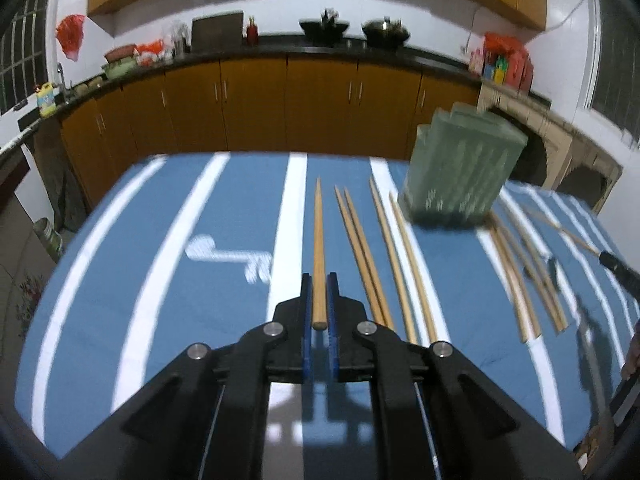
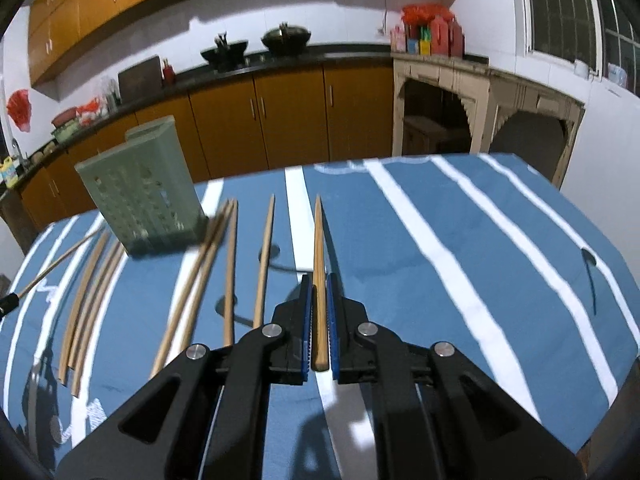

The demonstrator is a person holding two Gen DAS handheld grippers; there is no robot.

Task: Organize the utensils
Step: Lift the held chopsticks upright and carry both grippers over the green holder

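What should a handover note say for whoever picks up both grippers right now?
Left gripper: jaws shut on one tapered wooden chopstick, pointing away over the table.
Right gripper: jaws shut on another tapered wooden chopstick, likewise.
The green perforated plastic utensil holder stands upright on the blue-and-white striped tablecloth; no chopsticks visibly stick out of it.
Loose wooden chopsticks lie beside and in front of the holder.
Done: two chopsticks picked up.
Left: drop both in the holder, then collect the rest.
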